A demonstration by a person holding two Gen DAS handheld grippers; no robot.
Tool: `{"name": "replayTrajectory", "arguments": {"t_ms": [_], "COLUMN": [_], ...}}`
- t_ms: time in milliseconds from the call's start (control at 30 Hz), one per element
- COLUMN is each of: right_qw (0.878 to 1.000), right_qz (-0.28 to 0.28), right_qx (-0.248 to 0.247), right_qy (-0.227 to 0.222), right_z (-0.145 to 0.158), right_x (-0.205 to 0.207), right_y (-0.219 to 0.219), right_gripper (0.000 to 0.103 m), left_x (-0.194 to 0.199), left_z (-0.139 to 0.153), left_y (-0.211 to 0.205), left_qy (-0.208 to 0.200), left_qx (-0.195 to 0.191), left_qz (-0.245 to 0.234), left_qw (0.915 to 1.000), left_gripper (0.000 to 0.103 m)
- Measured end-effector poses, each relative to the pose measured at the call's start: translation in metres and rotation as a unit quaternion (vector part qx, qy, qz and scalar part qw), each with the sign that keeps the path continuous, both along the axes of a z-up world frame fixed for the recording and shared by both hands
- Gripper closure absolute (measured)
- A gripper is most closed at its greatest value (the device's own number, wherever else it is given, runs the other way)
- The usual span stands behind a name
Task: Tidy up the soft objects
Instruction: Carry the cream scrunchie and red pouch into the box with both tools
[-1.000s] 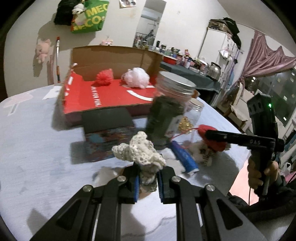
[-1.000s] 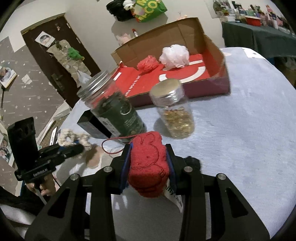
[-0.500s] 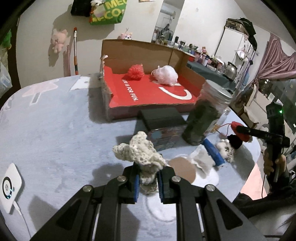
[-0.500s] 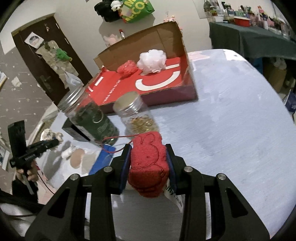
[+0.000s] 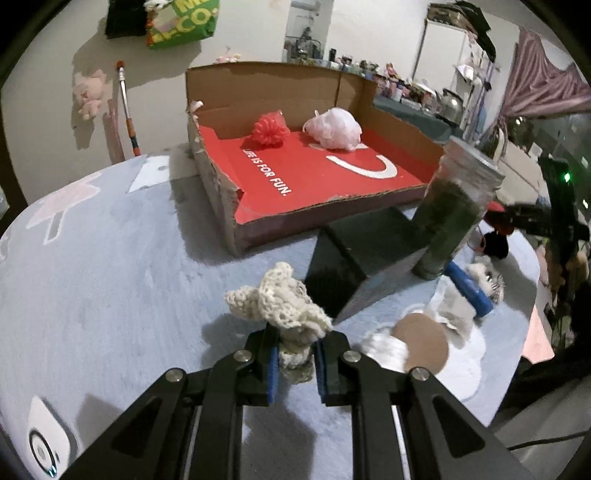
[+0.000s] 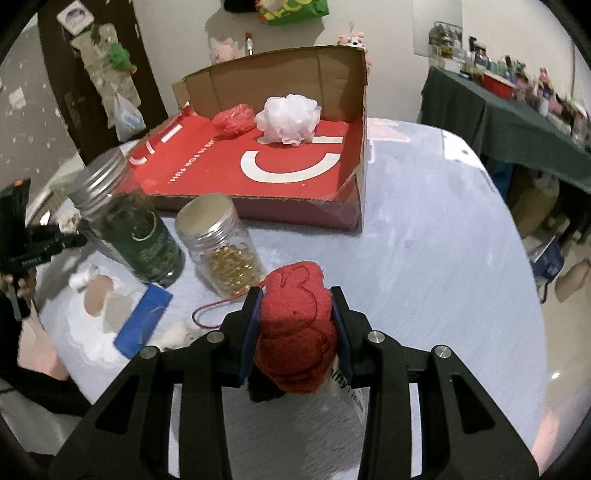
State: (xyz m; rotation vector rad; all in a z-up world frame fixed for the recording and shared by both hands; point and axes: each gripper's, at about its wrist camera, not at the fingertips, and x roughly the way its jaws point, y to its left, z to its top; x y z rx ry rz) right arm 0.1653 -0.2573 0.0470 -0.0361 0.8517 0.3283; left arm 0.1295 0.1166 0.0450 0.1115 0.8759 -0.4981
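Now both grippers carry soft items above the table, short of the red box [image 5: 314,177].
Left gripper [image 5: 294,360] pinches crochet piece [image 5: 280,306]; right gripper [image 6: 295,332] clamps red plush [image 6: 297,325]; dangling red string [image 6: 221,304] may snag the jars [image 6: 221,247].

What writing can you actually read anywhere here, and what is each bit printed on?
"LIFE IS FOR FUN." in white, on the red floor of the cardboard box.
"M…" over "…CO" partly cut off, on the green bag on the wall.
"…nifty" partly hidden, on the white tag under the red plush.
The dark green jar has a gold emblem and label, too blurred to read.
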Motion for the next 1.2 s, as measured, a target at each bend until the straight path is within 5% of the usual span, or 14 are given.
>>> {"name": "replayTrajectory", "arguments": {"t_ms": [600, 900, 1200], "right_qw": [0.996, 0.996, 0.999], "right_qz": [0.044, 0.038, -0.003], "right_qx": [-0.065, -0.012, -0.034], "right_qy": [-0.041, -0.080, 0.001], "right_z": [0.043, 0.089, 0.056], "right_x": [0.039, 0.088, 0.169], "right_y": [0.017, 0.030, 0.068], "right_gripper": [0.069, 0.069, 0.068], "left_x": [0.039, 0.083, 0.155], "left_z": [0.053, 0.082, 0.051], "left_y": [-0.011, -0.050, -0.093], "left_qy": [-0.031, -0.043, 0.022], "left_qx": [0.012, 0.000, 0.050], "left_qz": [-0.047, -0.047, 0.000], "left_qw": [0.9983, 0.9979, 0.9985], "left_gripper": [0.087, 0.086, 0.086]}}
